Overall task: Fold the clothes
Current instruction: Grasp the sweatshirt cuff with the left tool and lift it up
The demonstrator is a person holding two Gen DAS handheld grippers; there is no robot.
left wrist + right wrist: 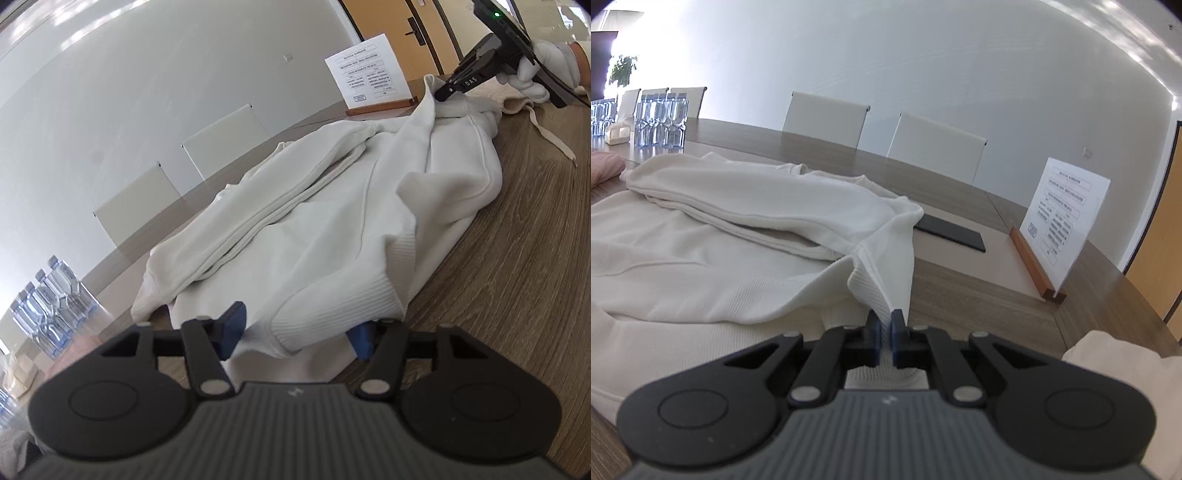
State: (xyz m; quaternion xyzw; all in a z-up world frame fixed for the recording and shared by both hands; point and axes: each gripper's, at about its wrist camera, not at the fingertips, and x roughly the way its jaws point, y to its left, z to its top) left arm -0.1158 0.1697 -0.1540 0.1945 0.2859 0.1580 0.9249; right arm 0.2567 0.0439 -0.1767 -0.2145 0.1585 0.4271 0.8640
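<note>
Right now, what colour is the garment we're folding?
Off-white, with ribbed cuffs; the sweatshirt shows best in the left wrist view.

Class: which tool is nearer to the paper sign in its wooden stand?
Right. The right tool grips the sweatshirt beside the sign; the left tool is at the far hem.

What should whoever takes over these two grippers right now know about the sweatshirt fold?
Right gripper: shut on a ribbed edge of the cream-white knit sweatshirt, holding it lifted off the wood-grain table.
Left gripper: jaws apart around the ribbed cuff at the near end; pads not visibly pressing, so no grip yet.
Sweatshirt: lies rumpled along the table, one sleeve laid over the body. A paper sign in a wooden holder and clear water bottles stand beyond it.
Done: partly gathered.
Left: close the left gripper on the cuff, then probably carry both ends over and flatten.
</note>
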